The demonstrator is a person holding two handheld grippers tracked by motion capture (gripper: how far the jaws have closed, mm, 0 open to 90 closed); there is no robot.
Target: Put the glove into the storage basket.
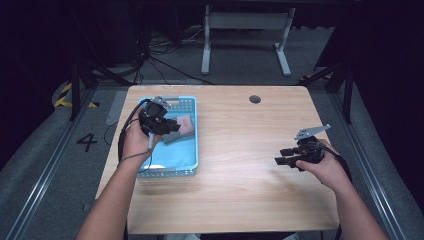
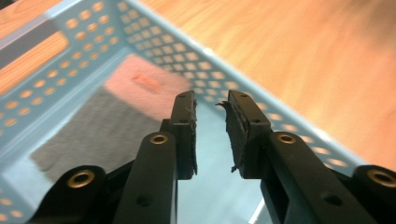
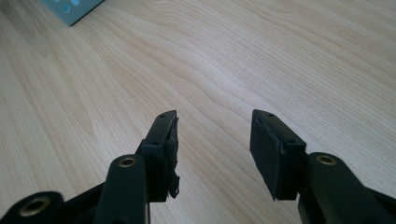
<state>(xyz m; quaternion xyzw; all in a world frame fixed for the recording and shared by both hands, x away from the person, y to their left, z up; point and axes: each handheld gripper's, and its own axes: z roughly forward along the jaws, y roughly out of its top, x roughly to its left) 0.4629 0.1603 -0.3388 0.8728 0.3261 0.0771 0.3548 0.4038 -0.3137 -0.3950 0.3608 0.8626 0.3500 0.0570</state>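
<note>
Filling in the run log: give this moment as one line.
left claw: open, empty, over blue basket | basket: pink cloth, grey cloth | right claw: open, empty, over table

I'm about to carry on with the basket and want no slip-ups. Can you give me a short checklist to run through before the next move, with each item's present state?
1. Left claw free of any thing: ok, jaws slightly apart with nothing between them.
2. Pink cloth inside the blue basket: ok, it lies on the basket floor.
3. Grey cloth inside the basket: ok, it lies next to the pink one; whether they overlap, cannot tell.
4. Right claw free of any thing: ok, jaws open over bare table.
5. Basket fully on the table: ok, near its left edge.
6. Left claw lifted above the basket rim: cannot tell.
</note>
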